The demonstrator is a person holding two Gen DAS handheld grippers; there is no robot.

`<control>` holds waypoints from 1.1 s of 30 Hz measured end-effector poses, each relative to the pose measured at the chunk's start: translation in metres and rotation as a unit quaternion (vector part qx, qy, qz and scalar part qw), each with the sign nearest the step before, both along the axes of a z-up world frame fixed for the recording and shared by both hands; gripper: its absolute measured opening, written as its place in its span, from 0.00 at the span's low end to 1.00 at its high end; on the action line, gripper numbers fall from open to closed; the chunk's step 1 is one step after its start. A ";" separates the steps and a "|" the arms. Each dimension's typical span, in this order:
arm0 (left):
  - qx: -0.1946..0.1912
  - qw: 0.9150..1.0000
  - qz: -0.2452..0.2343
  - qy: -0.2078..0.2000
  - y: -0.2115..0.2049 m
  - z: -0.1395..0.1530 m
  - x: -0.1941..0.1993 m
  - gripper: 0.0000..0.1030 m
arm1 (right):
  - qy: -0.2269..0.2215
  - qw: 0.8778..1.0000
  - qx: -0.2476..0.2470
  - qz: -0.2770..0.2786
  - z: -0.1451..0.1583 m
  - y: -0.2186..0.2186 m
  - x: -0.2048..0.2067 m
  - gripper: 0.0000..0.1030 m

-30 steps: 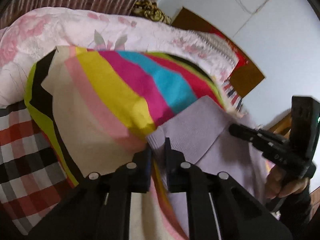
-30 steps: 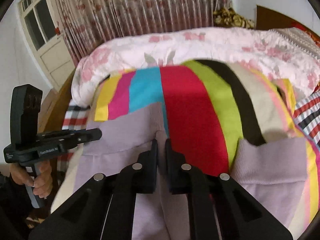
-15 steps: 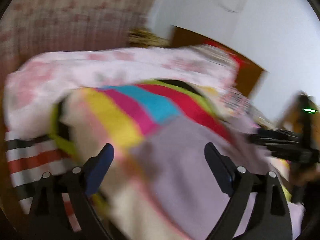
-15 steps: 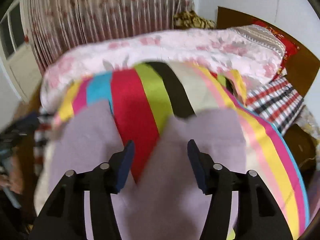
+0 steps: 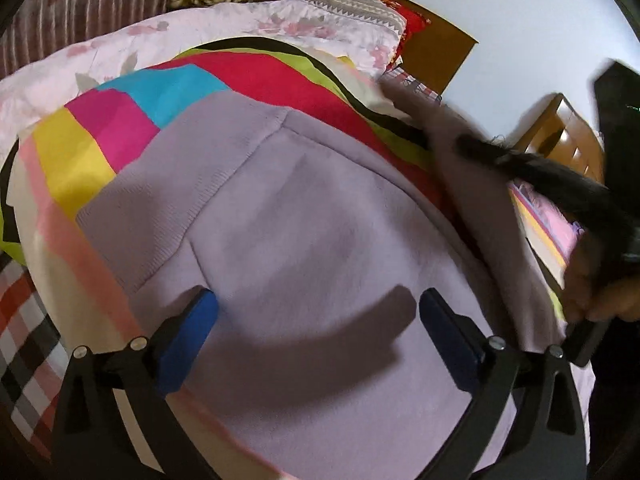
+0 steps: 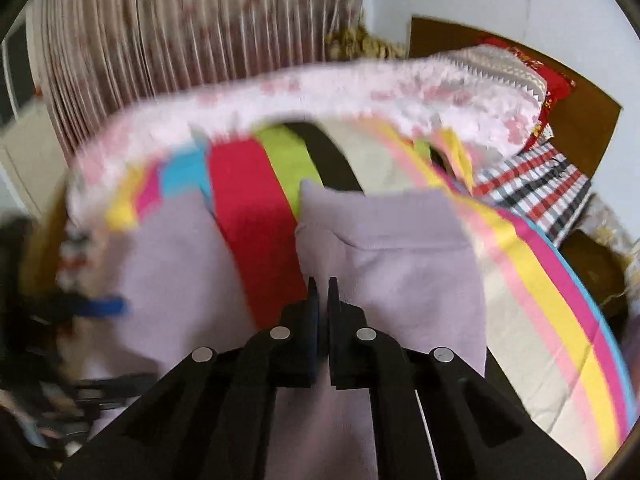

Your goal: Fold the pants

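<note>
You are now holding your left gripper (image 5: 316, 320) wide open over the purple pants (image 5: 304, 216); it was pinching them a second ago. Your right gripper (image 6: 320, 284) is squeezing closed again on the leg (image 6: 384, 264) lying under its fingers, so the next fold is starting.

Location: a home bedroom. Indicators: a bed covered by a multicoloured striped sheet (image 6: 256, 196), a pink floral quilt (image 6: 360, 92) bunched along it, a brown wooden headboard (image 6: 580, 116), and pleated floral curtains (image 6: 192, 28) beside a white wall (image 5: 500, 4).
</note>
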State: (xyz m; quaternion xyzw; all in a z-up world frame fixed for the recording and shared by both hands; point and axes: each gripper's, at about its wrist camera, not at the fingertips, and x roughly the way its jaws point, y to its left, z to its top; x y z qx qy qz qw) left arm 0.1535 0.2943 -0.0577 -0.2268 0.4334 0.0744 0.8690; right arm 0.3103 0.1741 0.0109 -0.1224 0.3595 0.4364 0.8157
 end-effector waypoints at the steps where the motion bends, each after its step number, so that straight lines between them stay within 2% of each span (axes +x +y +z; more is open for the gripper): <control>1: -0.006 1.000 0.009 -0.014 0.002 0.004 -0.007 0.98 | 0.003 1.000 0.021 0.009 0.011 -0.002 -0.005 0.04; 3: -0.042 0.997 0.037 -0.054 0.010 0.013 -0.024 0.98 | 0.009 0.997 0.059 0.041 0.035 0.001 -0.024 0.04; 6: -0.140 0.979 0.084 -0.125 0.039 0.021 -0.065 0.98 | 0.000 0.992 0.073 0.100 0.054 0.021 -0.063 0.04; 8: -0.187 0.966 0.109 -0.141 0.057 0.016 -0.086 0.98 | 0.001 0.989 0.055 0.137 0.046 0.044 -0.086 0.04; 9: -0.197 0.964 0.111 -0.139 0.061 0.013 -0.088 0.98 | -0.007 0.988 0.021 0.154 0.027 0.064 -0.099 0.04; 10: -0.199 0.965 0.117 -0.124 0.066 0.005 -0.093 0.98 | -0.005 0.987 0.000 0.161 0.014 0.075 -0.103 0.05; 11: -0.197 0.966 0.123 -0.114 0.068 0.001 -0.095 0.98 | 0.019 0.984 -0.030 0.177 -0.009 0.089 -0.106 0.09; 12: -0.198 0.966 0.129 -0.104 0.071 -0.004 -0.101 0.98 | 0.063 0.978 -0.067 0.189 -0.035 0.102 -0.105 0.15; 13: -0.201 0.965 0.130 -0.104 0.071 -0.007 -0.107 0.98 | 0.083 0.976 -0.077 0.188 -0.045 0.104 -0.104 0.20; 14: -0.205 0.964 0.130 -0.104 0.072 -0.008 -0.111 0.98 | 0.093 0.976 -0.072 0.184 -0.050 0.103 -0.104 0.22; 17: -0.197 0.966 0.128 -0.108 0.077 -0.006 -0.122 0.97 | 0.135 0.973 0.004 0.185 -0.032 0.076 -0.084 0.27; 18: -0.196 0.966 0.126 -0.111 0.077 -0.006 -0.122 0.97 | 0.133 0.975 0.018 0.178 -0.024 0.068 -0.076 0.35; 19: -0.198 0.965 0.123 -0.119 0.078 -0.005 -0.122 0.96 | 0.126 0.977 0.030 0.169 -0.016 0.059 -0.071 0.52; 20: -0.200 0.964 0.119 -0.127 0.078 -0.003 -0.120 0.92 | 0.115 0.981 0.043 0.151 -0.007 0.048 -0.059 0.60; 21: -0.201 0.964 0.115 -0.133 0.079 -0.002 -0.116 0.89 | 0.104 0.985 0.059 0.128 0.003 0.037 -0.044 0.63; 23: -0.190 0.966 0.111 -0.133 0.080 0.000 -0.100 0.74 | 0.095 0.988 0.059 0.105 0.009 0.031 -0.027 0.63; 24: -0.180 0.969 0.110 -0.128 0.080 0.002 -0.091 0.71 | 0.084 0.991 0.048 0.095 0.010 0.034 -0.017 0.61; 25: -0.167 0.972 0.109 -0.125 0.080 0.002 -0.081 0.66 | 0.079 0.992 0.035 0.092 0.008 0.040 -0.009 0.56; 27: -0.156 0.975 0.110 -0.115 0.080 0.001 -0.067 0.64 | 0.077 0.992 0.007 0.099 -0.001 0.056 0.001 0.50; 30: -0.145 0.978 0.112 -0.103 0.081 -0.001 -0.058 0.64 | 0.067 0.989 -0.026 0.127 -0.010 0.078 0.001 0.48; 33: -0.148 0.977 0.116 -0.103 0.083 -0.002 -0.059 0.61 | 0.054 0.985 -0.058 0.155 -0.020 0.096 -0.001 0.48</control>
